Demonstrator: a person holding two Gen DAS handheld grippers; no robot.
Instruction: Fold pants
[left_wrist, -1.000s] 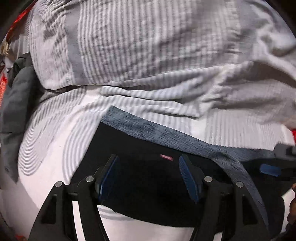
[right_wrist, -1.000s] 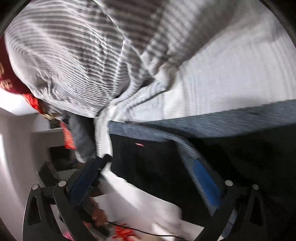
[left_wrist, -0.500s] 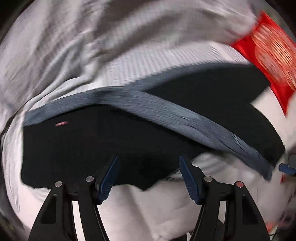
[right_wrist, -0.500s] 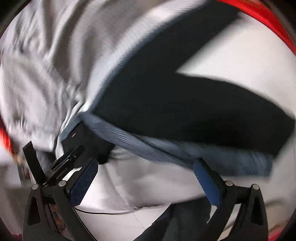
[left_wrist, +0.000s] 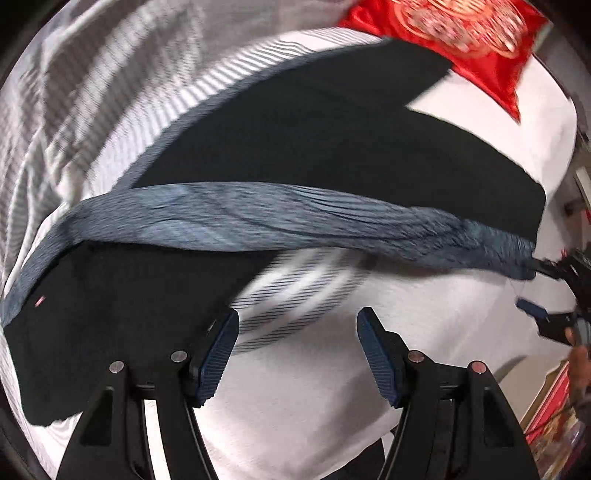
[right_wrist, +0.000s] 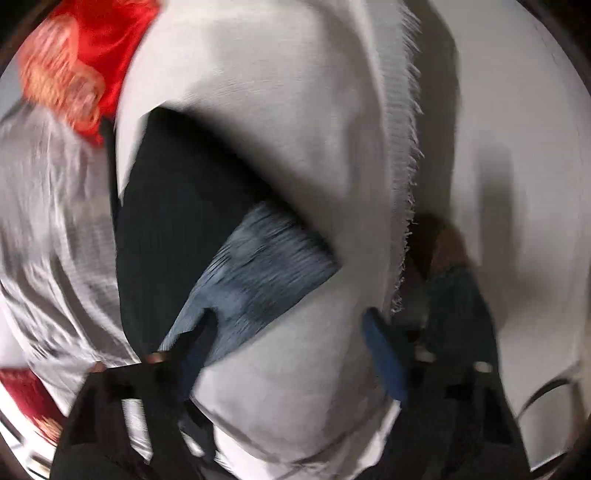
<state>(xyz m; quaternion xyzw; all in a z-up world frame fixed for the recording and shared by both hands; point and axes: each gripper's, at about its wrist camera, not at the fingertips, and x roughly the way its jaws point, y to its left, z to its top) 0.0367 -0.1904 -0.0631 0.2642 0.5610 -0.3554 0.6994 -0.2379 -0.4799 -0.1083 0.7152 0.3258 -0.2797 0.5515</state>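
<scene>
Black pants (left_wrist: 332, 147) with a grey-blue waistband (left_wrist: 258, 221) lie spread across the white bed sheet (left_wrist: 461, 314), waistband nearest, while the left gripper (left_wrist: 297, 354) and right gripper (right_wrist: 291, 354) hover agape and empty; each should pinch a waistband end squarely, likely before folding.

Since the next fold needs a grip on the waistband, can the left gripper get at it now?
Probably yes: the left gripper is open, and nothing lies between it and the blue-grey waistband just ahead.

Black pants (left_wrist: 332, 147) with grey-blue waistband (left_wrist: 258, 218), spread flat on bedding.
</scene>
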